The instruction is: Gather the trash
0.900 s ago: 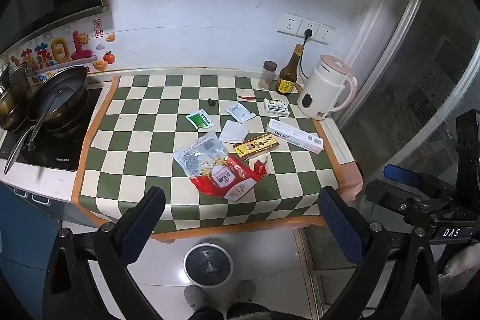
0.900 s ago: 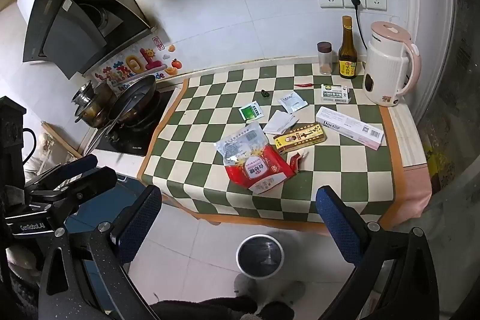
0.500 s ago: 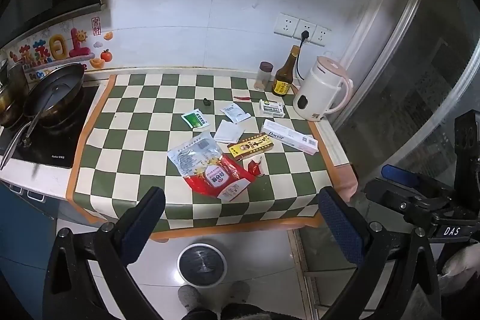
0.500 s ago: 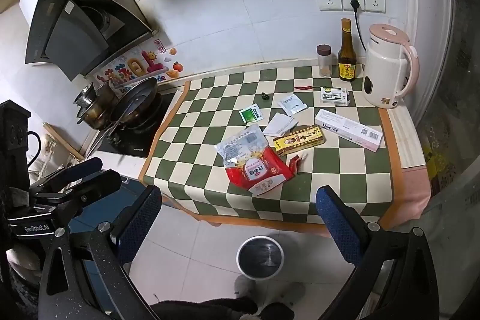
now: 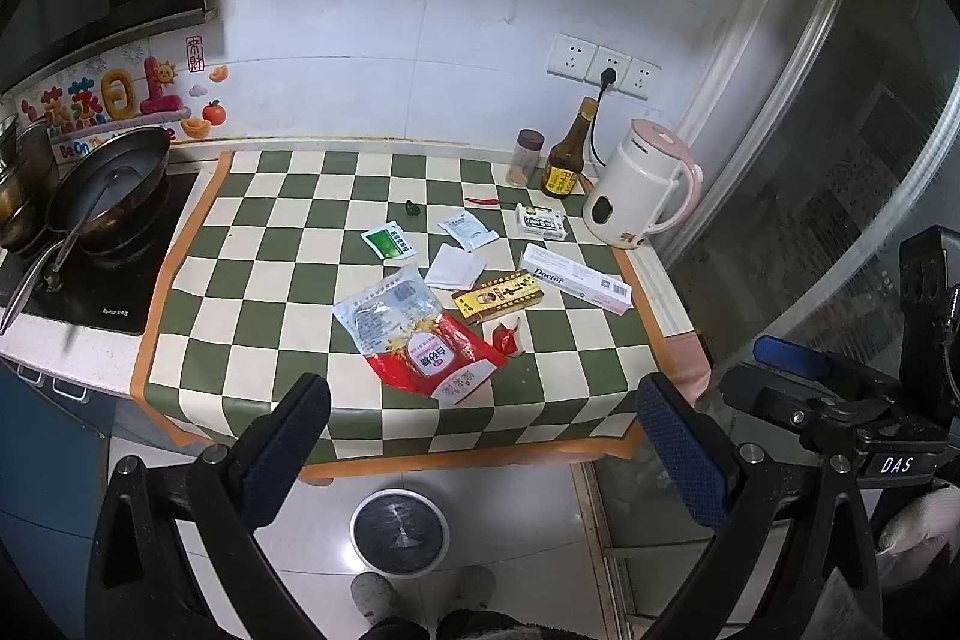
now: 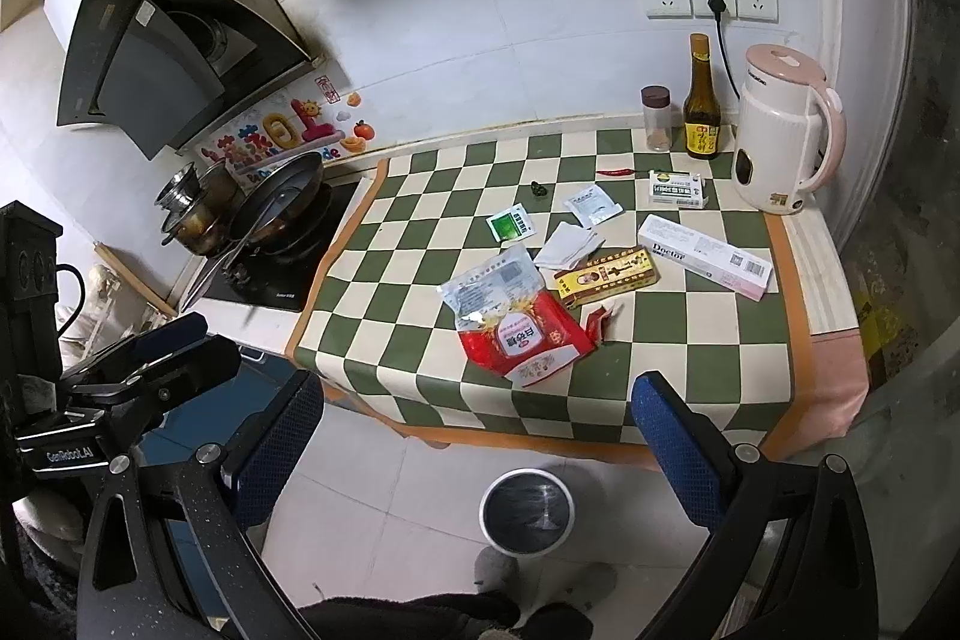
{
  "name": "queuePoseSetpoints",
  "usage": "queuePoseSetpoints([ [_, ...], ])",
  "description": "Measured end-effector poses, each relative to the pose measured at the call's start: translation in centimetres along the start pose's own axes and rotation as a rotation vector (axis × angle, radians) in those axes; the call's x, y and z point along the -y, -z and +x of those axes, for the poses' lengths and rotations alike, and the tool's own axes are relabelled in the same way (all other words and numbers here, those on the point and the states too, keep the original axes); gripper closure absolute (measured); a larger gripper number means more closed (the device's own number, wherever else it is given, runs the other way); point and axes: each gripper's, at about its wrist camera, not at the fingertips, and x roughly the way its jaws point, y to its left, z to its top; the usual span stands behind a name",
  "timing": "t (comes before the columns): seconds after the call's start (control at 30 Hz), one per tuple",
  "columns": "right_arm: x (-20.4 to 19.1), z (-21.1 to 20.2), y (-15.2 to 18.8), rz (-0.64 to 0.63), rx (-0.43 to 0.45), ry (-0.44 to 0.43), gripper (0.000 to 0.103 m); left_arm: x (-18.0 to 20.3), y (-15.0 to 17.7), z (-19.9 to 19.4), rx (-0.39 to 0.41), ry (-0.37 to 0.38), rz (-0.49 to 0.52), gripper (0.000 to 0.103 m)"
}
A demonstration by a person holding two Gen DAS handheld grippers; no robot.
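Note:
Trash lies on the green checked counter [image 5: 252,274]: a red and clear snack bag [image 5: 414,334], a yellow box [image 5: 498,296], a long white Doctor box [image 5: 575,278], a small red wrapper [image 5: 507,338], a white tissue [image 5: 455,268], a green sachet [image 5: 389,242], a white sachet [image 5: 468,230] and a small white box [image 5: 541,221]. A round bin [image 5: 399,532] stands on the floor below the counter edge. My left gripper [image 5: 480,442] and right gripper [image 6: 480,445] are open and empty, held back from the counter above the floor.
A white and pink kettle [image 5: 639,187], a brown sauce bottle [image 5: 564,160] and a spice jar [image 5: 528,157] stand at the back right. A wok [image 5: 111,196] and pot sit on the hob at the left. A red chilli [image 5: 482,201] lies near the jar.
Both grippers have drawn slightly back from the counter, then shifted a little. Nothing on the counter has moved. Both stay open.

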Motion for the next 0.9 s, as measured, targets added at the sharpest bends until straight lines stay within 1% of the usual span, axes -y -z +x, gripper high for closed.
queuePoseSetpoints([
  [0.9, -0.46, -0.17, 0.08, 0.0, -0.001, -0.003, 0.0, 0.05, -0.1, -0.28, 0.003, 0.001, -0.005, 0.0],
])
